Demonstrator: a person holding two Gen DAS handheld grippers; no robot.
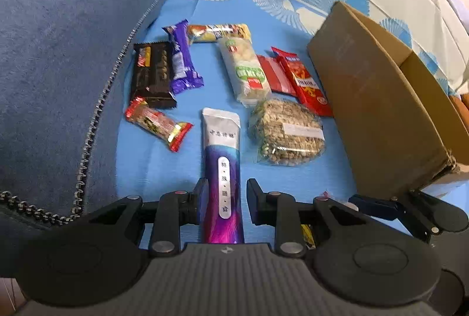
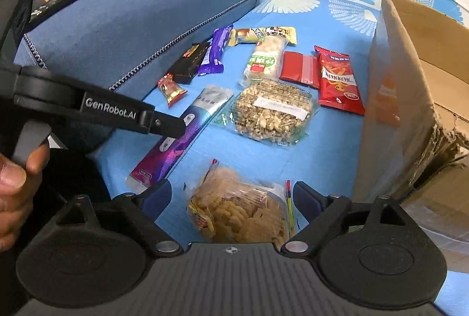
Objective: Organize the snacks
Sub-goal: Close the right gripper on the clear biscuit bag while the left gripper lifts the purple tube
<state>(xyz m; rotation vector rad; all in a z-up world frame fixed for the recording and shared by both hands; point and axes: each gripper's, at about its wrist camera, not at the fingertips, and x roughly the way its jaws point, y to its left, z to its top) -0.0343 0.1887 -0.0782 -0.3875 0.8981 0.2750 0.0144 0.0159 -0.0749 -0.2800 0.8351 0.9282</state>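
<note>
- On the blue patterned bedsheet [image 1: 164,169], between a dark blue cushion [image 1: 58,67] and a cardboard box [image 1: 381,111], the snacks lie spread out.
- A long purple and silver packet [image 1: 221,166] lies with its long axis running straight away from the left gripper [image 1: 225,199], its near end between the jaws.
- That gripper is partly open; a gap shows on the right side of the packet, so I judge it is not clamped.
- The right gripper [image 2: 234,199] stands wide open around a clear bag of pale puffed snacks [image 2: 243,213], pads apart from it.
- That bag lies just in front of the right gripper, with the box close on its right.
- My guess: the right hand is nearer the box, so closing on the bag and swinging right looks the shorter move.
</note>
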